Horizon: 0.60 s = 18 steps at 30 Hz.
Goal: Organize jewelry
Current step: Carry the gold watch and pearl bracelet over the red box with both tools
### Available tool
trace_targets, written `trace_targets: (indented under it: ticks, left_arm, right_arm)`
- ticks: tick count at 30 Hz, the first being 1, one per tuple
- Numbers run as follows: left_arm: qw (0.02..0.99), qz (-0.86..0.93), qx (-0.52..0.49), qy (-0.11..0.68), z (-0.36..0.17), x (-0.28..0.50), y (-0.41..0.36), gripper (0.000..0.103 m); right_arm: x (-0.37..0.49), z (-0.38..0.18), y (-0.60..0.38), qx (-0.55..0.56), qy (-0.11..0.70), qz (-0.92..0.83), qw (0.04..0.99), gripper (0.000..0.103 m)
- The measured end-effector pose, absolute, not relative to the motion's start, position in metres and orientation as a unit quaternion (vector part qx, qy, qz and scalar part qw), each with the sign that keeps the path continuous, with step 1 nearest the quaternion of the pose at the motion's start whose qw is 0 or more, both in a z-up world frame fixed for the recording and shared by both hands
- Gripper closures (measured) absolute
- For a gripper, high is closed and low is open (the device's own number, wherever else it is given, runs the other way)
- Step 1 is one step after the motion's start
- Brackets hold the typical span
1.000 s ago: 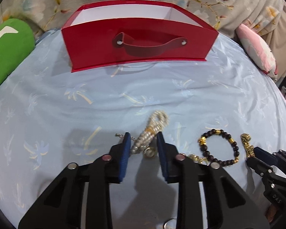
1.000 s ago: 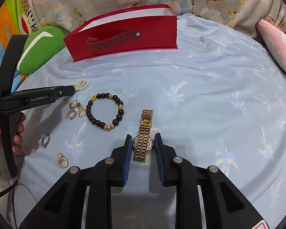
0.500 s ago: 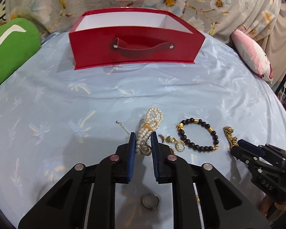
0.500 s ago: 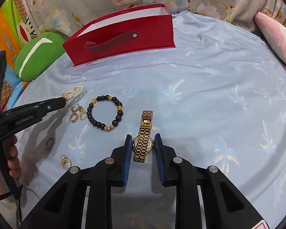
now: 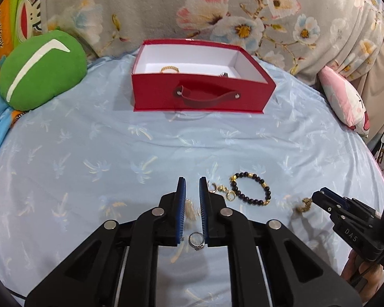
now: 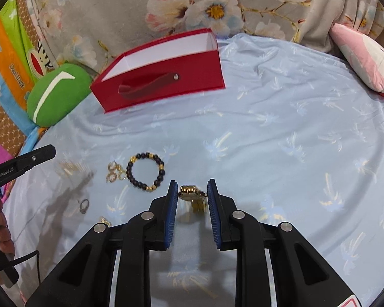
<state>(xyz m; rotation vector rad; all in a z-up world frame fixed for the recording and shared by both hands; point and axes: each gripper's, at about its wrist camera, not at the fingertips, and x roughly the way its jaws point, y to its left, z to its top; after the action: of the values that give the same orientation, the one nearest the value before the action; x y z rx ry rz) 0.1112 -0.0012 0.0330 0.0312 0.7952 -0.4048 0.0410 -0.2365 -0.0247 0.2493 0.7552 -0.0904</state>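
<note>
Holding the gold watch (image 6: 190, 195) clenched in my right claw (image 6: 192, 183) and the pearl bracelet (image 5: 190, 209) in my left claw (image 5: 192, 179), I count 2 pieces inside the red box (image 5: 202, 89) at the bed's (image 5: 89, 140) far edge. The bead bracelet (image 5: 267, 192), earrings (image 5: 224, 189) and ring (image 5: 197, 240) remain near its front edge.

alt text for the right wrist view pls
The right gripper grips a gold watch lifted above a pale blue bedsheet. A dark beaded bracelet lies left; an open red box sits behind.

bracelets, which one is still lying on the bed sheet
The dark beaded bracelet with gold beads; the pearl bracelet hangs blurred between the left gripper fingers.
</note>
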Motion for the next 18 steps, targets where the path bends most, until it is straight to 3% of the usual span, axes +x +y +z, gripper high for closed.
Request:
trace_targets:
  ticks: [11,13,14,15,18]
  left_arm:
    - [0.912,-0.176,0.037,0.369,0.061,0.125,0.003,0.091]
    - [0.902,-0.175,0.031,0.394,0.048,0.124,0.005,0.069]
    - [0.898,-0.167,0.027,0.407,0.036,0.121,0.005,0.049]
    - [0.895,-0.161,0.026,0.415,0.027,0.118,0.005,0.043]
    - [0.878,-0.154,0.036,0.452,-0.009,0.111,-0.005,0.043]
  right_arm:
    - [0.055,0.032,-0.248,0.104,0.313,-0.042,0.943,0.081]
    - [0.053,0.028,-0.247,0.104,0.315,-0.042,0.943,0.081]
    - [0.053,0.023,-0.247,0.109,0.320,-0.040,0.940,0.081]
    - [0.052,0.019,-0.246,0.113,0.324,-0.039,0.938,0.081]
    - [0.050,0.006,-0.245,0.124,0.339,-0.036,0.932,0.081]
